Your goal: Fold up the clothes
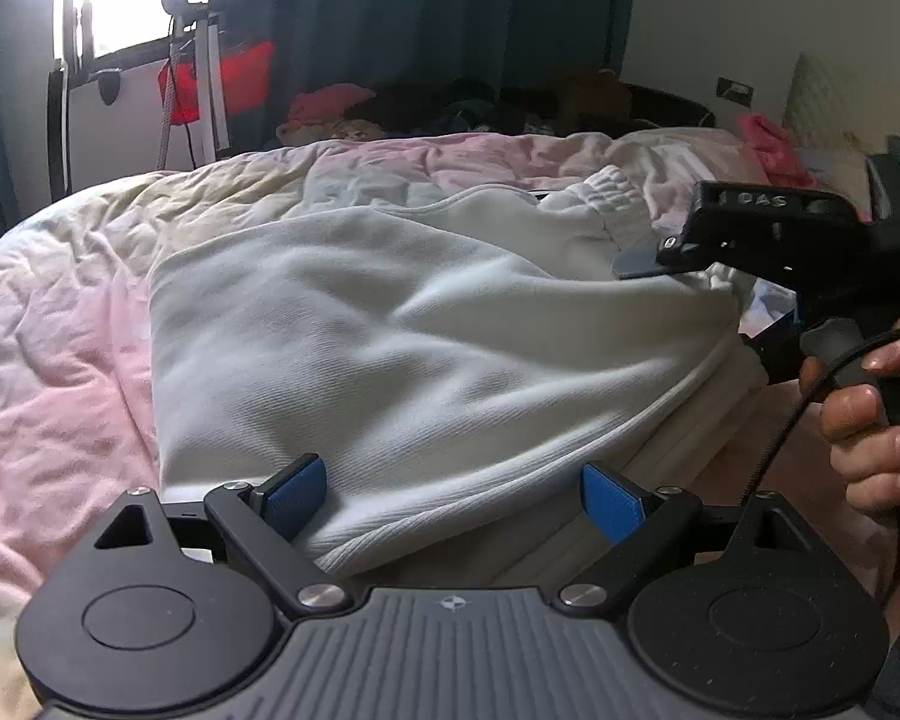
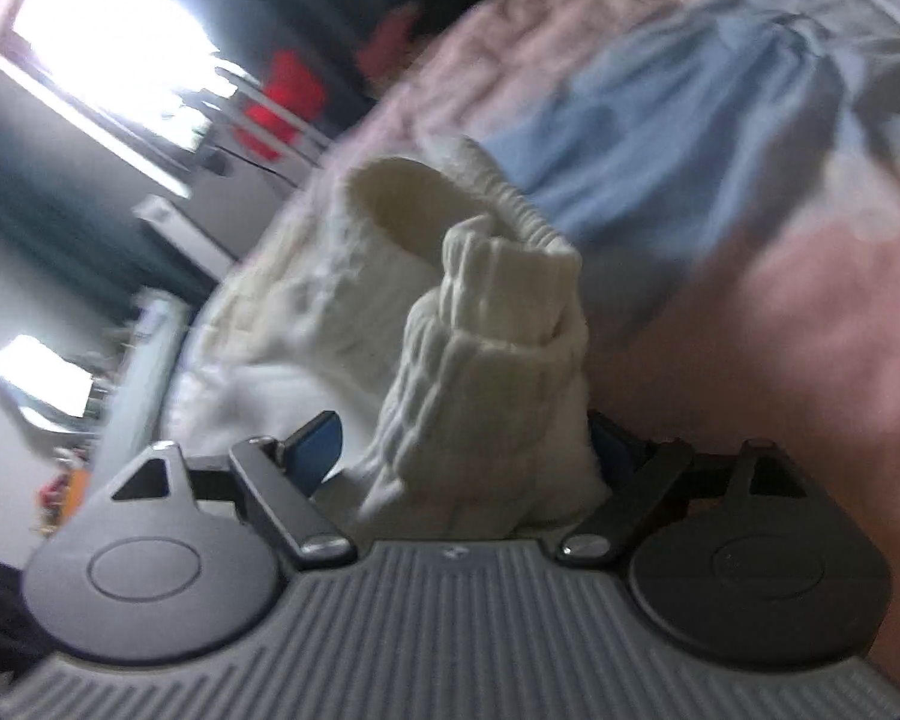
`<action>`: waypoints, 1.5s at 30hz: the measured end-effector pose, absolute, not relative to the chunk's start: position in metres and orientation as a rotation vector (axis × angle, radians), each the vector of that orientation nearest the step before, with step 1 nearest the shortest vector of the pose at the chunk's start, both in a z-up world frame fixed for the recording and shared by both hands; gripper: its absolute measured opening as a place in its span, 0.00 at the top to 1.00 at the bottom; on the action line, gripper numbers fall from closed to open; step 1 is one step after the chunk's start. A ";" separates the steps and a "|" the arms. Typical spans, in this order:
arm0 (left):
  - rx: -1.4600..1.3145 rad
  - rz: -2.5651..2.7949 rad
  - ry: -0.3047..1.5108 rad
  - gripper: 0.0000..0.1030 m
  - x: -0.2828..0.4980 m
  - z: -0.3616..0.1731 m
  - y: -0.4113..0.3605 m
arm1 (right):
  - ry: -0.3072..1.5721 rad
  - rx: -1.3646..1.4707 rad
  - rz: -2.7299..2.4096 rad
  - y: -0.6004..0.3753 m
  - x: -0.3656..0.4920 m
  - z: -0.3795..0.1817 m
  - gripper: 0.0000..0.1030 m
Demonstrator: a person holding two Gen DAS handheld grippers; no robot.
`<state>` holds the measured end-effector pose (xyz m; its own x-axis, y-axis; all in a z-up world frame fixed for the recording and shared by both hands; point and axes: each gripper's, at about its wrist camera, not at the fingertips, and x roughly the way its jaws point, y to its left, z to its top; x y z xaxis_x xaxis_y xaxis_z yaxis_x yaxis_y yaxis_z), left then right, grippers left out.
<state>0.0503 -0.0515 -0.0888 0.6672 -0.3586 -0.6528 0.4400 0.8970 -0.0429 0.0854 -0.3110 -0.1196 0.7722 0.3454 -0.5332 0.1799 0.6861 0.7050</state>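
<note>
A rumpled pink quilt (image 1: 60,324) covers the bed, and on it lies the white garment (image 1: 390,324), its hem between the wide-open pads of the left gripper (image 1: 453,498). The right gripper (image 2: 468,456) stands wide too, ribbed waistband (image 2: 480,360) loose between its jaws — best let it settle flat before withdrawing. Only the right wrist view shows that waistband bunched upright; only the left shows the person's hand (image 1: 870,420) on the handle.
</note>
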 end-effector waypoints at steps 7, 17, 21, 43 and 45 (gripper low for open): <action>0.001 -0.473 0.708 0.10 0.051 -0.080 -0.040 | 0.774 0.706 0.000 -0.303 0.088 -0.122 0.53; -0.430 -0.236 0.667 0.02 0.067 -0.058 0.054 | 0.693 0.697 -0.030 -0.303 0.077 -0.108 0.66; -0.584 -0.212 0.869 0.02 0.089 -0.091 0.066 | 0.696 0.708 -0.035 -0.304 0.080 -0.109 0.66; -0.769 -0.307 0.812 0.70 0.080 -0.089 0.076 | 0.585 0.702 0.009 -0.296 0.064 -0.080 0.71; -0.777 -0.326 0.768 0.71 0.080 -0.076 0.075 | 0.542 0.720 0.037 -0.298 0.060 -0.068 0.71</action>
<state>0.0802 0.0749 -0.0761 0.6884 -0.5268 -0.4985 -0.0078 0.6819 -0.7314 0.0604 -0.2980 -0.0684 0.8621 0.2144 -0.4592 0.1505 0.7570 0.6359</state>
